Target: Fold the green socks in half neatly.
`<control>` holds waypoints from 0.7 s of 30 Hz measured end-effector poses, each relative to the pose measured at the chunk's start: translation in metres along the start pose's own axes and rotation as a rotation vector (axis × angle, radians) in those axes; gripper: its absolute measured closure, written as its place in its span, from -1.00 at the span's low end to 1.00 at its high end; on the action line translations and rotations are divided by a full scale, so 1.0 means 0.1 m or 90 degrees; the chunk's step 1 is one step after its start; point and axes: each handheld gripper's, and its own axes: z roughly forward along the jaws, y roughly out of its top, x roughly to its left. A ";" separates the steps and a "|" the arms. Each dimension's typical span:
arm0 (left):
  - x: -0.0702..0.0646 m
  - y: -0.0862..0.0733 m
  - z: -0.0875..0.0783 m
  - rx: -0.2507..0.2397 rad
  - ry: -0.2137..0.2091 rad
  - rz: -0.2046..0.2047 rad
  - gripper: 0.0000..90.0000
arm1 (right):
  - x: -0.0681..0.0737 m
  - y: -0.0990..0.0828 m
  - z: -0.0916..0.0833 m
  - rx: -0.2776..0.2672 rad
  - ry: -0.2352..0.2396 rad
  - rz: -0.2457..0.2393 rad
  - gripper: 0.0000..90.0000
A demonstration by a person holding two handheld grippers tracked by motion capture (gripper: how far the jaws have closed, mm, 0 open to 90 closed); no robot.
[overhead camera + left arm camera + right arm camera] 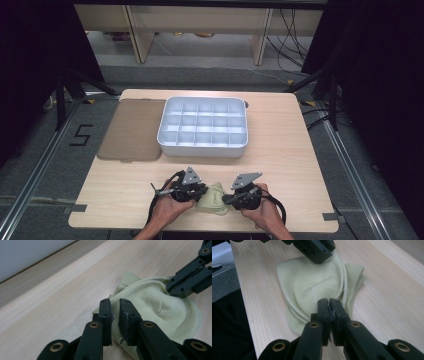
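A pale yellow-green cloth [213,199] lies crumpled near the table's front edge, between my two grippers. In the left gripper view the cloth [155,305] spreads to the right, and my left gripper [115,302] pinches its near edge, with a thin strip of fabric between the jaws. My right gripper [329,301] is shut on the opposite edge of the cloth [309,282], its jaws pressed together. From above, the left gripper [200,193] and the right gripper [228,198] point inward at each other, a hand behind each.
A white tray [202,149] divided into several compartments stands at the middle back of the wooden table [280,165]. A flat brown lid [132,130] lies to its left. Cables and table legs show on the floor beyond.
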 end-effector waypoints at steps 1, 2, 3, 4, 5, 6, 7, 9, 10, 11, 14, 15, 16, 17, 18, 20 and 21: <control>0.00 0.00 0.01 -0.003 0.001 -0.012 0.76 | 0.01 0.01 -0.03 0.017 -0.004 0.012 0.95; 0.02 0.01 0.02 -0.003 0.003 -0.008 0.76 | 0.01 0.02 -0.03 0.015 -0.001 0.011 0.95; 0.02 0.01 0.02 -0.003 0.003 -0.008 0.76 | 0.01 0.02 -0.03 0.015 -0.001 0.011 0.95; 0.03 0.01 0.02 -0.004 0.005 -0.011 0.76 | 0.00 0.02 -0.02 0.014 0.002 0.015 0.95; 0.03 0.01 0.02 -0.004 0.005 -0.011 0.76 | 0.01 0.02 0.00 0.004 -0.002 0.019 0.95; 0.04 0.02 0.02 -0.005 0.002 -0.011 0.75 | 0.00 0.03 -0.01 0.010 -0.001 0.013 0.95; 0.04 0.02 0.02 -0.005 0.002 -0.011 0.73 | 0.00 0.03 0.00 0.010 0.001 0.018 0.95; 0.05 0.02 -0.01 -0.010 -0.002 -0.020 0.70 | 0.00 0.03 0.00 0.011 0.002 0.020 0.95; 0.04 0.02 -0.03 -0.018 -0.005 -0.037 0.66 | 0.01 0.03 0.00 0.011 -0.003 0.018 0.95; 0.05 0.02 -0.07 -0.023 -0.011 -0.041 0.64 | 0.01 0.03 0.00 0.010 -0.004 0.017 0.94; 0.08 0.01 -0.19 -0.008 -0.040 -0.058 0.46 | 0.01 0.03 0.00 0.011 -0.003 0.017 0.94; 0.09 0.00 -0.22 0.000 -0.051 -0.069 0.37 | 0.00 0.03 0.00 0.010 -0.004 0.014 0.94; 0.08 -0.03 -0.26 0.001 -0.045 -0.081 0.30 | 0.01 0.03 0.00 0.011 -0.003 0.016 0.94; 0.08 -0.03 -0.26 0.001 -0.045 -0.081 0.27 | 0.01 0.03 0.00 0.011 -0.003 0.016 0.94; 0.09 -0.06 -0.28 0.021 -0.057 -0.102 0.25 | 0.01 0.03 0.01 0.005 0.003 0.016 0.93; 0.10 -0.09 -0.29 0.028 -0.065 -0.112 0.23 | 0.02 0.03 -0.01 0.011 -0.002 0.011 0.93; 0.08 -0.10 -0.28 0.022 -0.069 -0.139 0.21 | 0.02 0.03 -0.01 0.012 0.000 0.013 0.93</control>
